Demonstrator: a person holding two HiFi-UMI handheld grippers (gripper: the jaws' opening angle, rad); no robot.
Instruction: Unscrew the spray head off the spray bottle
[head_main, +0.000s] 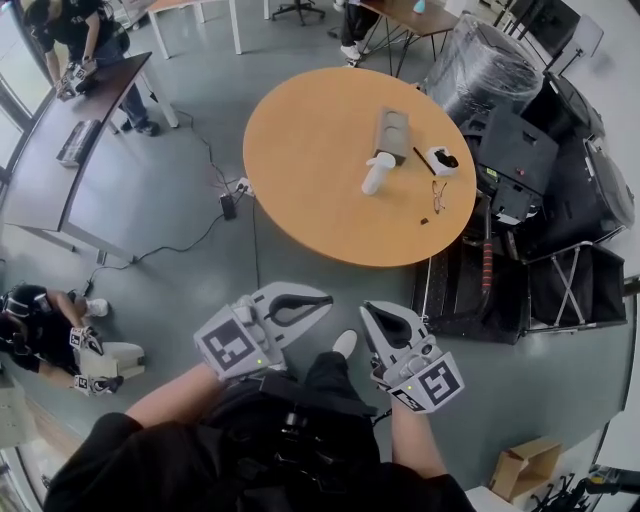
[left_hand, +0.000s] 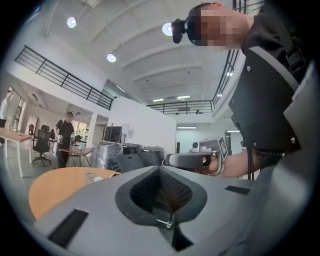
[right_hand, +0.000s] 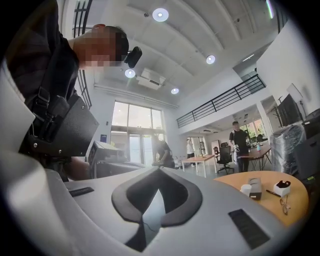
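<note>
Nearest me, the left gripper (head_main: 297, 301) and the right gripper (head_main: 389, 326) were held level close to the person's body, each with its jaws pressed together on nothing, both well short of the table's (head_main: 300, 205) near edge. Beyond them the white spray bottle (head_main: 377, 172) sat towards the table's far-right edge, just beside a small box (head_main: 390, 133), untouched. I judged that unscrewing had not begun and the approach was the step in hand; next I needed to open both sets of jaws, clamp the bottle's body with one and grip the head with the other.
</note>
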